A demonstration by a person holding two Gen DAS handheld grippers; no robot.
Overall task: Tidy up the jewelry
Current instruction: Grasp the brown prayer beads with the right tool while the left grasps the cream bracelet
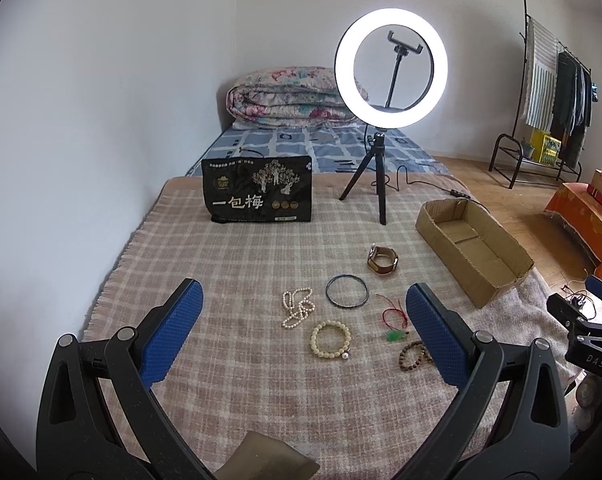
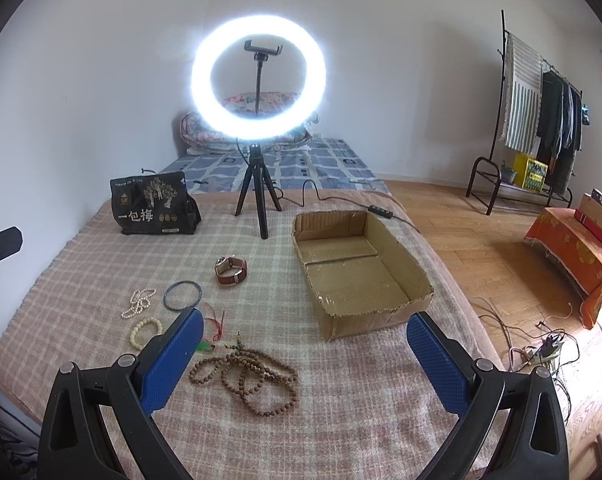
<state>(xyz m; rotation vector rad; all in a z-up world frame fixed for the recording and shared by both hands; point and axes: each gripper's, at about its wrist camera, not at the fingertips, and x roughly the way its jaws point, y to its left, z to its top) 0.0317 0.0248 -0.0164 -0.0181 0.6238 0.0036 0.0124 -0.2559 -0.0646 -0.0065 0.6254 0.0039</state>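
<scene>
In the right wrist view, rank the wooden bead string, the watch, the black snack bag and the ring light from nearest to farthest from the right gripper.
1. Wooden bead string, lying on the blanket just ahead of the open right gripper.
2. Watch, farther up the blanket, left of the cardboard box.
3. Black snack bag, far left.
4. Ring light, raised on its tripod behind.

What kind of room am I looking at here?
Most likely a bedroom doubling as a filming spot: a folded floral quilt on a blue patterned mattress, a black metal clothes rack hung with garments, and a lit white ring light.
</scene>
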